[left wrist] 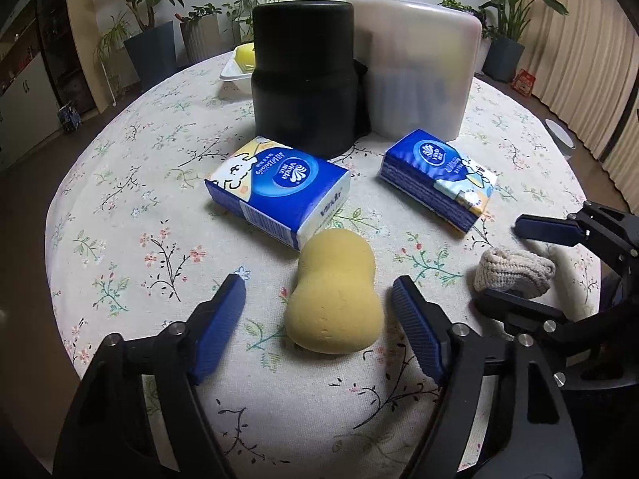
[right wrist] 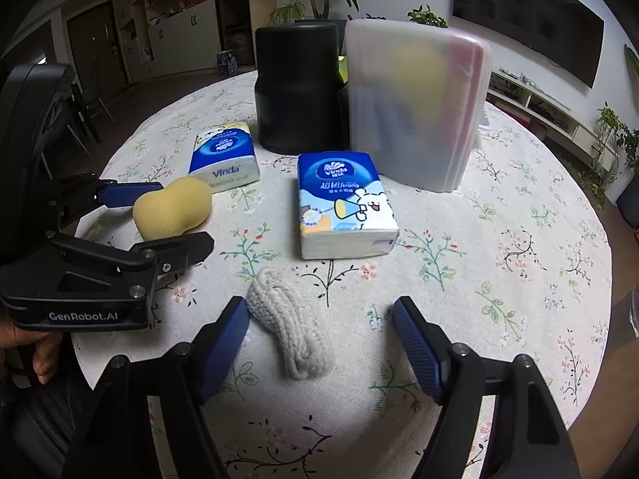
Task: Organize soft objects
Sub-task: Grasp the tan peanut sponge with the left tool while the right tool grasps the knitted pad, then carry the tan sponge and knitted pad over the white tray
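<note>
A yellow peanut-shaped sponge (left wrist: 333, 293) lies on the floral tablecloth between the open fingers of my left gripper (left wrist: 319, 319); it also shows in the right wrist view (right wrist: 171, 207). A cream knitted roll (right wrist: 289, 331) lies between the open fingers of my right gripper (right wrist: 321, 337); it also shows in the left wrist view (left wrist: 513, 271). Two blue Vinda tissue packs lie further back: one on the left (left wrist: 279, 189) (right wrist: 223, 151), one on the right (left wrist: 437, 177) (right wrist: 343, 205). Neither gripper touches anything.
A black cylindrical container (left wrist: 305, 80) and a frosted plastic box (left wrist: 419, 68) stand behind the packs. A white tray (left wrist: 237, 70) with a yellow item sits at the far edge. The round table (right wrist: 519, 259) drops off all around. Potted plants stand beyond.
</note>
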Tool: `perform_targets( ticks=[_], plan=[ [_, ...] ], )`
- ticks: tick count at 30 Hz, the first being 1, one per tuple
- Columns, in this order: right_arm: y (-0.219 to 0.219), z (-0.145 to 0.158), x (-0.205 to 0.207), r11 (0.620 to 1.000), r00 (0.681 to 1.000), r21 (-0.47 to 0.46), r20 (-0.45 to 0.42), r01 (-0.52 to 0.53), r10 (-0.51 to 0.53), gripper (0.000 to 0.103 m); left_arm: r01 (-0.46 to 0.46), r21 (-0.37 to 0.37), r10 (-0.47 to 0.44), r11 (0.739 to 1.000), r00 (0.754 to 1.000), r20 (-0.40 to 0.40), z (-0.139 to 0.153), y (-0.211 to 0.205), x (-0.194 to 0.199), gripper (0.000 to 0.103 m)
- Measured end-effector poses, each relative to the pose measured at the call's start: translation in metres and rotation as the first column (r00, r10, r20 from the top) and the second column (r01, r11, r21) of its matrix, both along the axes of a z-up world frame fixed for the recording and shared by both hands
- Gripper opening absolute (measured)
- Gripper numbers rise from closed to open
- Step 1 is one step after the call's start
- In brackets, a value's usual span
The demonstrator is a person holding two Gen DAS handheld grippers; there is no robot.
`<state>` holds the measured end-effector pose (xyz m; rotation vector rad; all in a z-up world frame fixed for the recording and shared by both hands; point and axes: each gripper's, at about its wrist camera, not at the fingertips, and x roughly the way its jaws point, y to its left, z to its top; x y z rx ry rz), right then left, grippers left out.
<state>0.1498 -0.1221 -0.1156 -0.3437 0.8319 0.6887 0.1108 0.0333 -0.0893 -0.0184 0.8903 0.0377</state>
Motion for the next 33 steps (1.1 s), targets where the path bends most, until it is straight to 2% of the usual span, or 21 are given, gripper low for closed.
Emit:
perform_targets(
  ticks=[3, 5, 6, 7, 8, 10, 16, 26, 33],
  plan=[
    [0.002, 0.001, -0.003, 1.0, 1.0, -0.003, 0.002, -0.016, 0.016, 0.067, 0.007, -0.002, -0.007, 1.0, 1.0, 0.002, 0.0, -0.002, -0.002, 0.067],
    [0.004, 0.002, -0.005, 1.0, 1.0, -0.007, 0.006, -0.028, 0.028, 0.063, 0.012, -0.004, -0.012, 1.0, 1.0, 0.007, 0.001, -0.003, -0.003, 0.051],
    [0.004, 0.002, -0.006, 0.999, 0.999, -0.006, 0.005, -0.032, 0.032, 0.06, 0.014, -0.007, -0.014, 1.0, 1.0, 0.008, 0.002, -0.004, -0.004, 0.046],
    [0.004, 0.002, -0.007, 0.999, 0.999, -0.003, 0.004, -0.037, 0.037, 0.055, 0.016, -0.013, -0.016, 1.0, 1.0, 0.009, 0.003, -0.004, -0.005, 0.035],
    [0.004, 0.003, -0.007, 0.999, 0.999, -0.002, 0.004, -0.04, 0.04, 0.052, 0.015, -0.02, -0.015, 1.0, 1.0, 0.011, 0.004, -0.003, -0.005, 0.034],
    [0.005, 0.004, -0.009, 0.999, 0.999, -0.001, 0.003, -0.05, 0.05, 0.036, 0.015, -0.042, -0.014, 0.999, 1.0, 0.012, 0.004, -0.001, -0.007, 0.033],
    [0.003, 0.005, -0.011, 0.999, 0.999, 0.011, -0.012, -0.051, 0.051, 0.031, 0.018, -0.088, -0.016, 0.996, 1.0, 0.023, 0.008, 0.001, -0.012, 0.031],
    [-0.019, 0.021, -0.013, 0.999, 0.998, 0.035, -0.043, -0.036, 0.038, 0.031, 0.033, -0.122, -0.031, 0.992, 0.999, 0.016, 0.026, 0.01, -0.024, 0.031],
    [-0.041, 0.036, -0.004, 1.0, 0.999, 0.028, -0.041, -0.013, 0.014, 0.031, 0.024, -0.133, -0.019, 0.991, 0.999, 0.042, 0.051, 0.033, -0.024, 0.031]
  ],
)
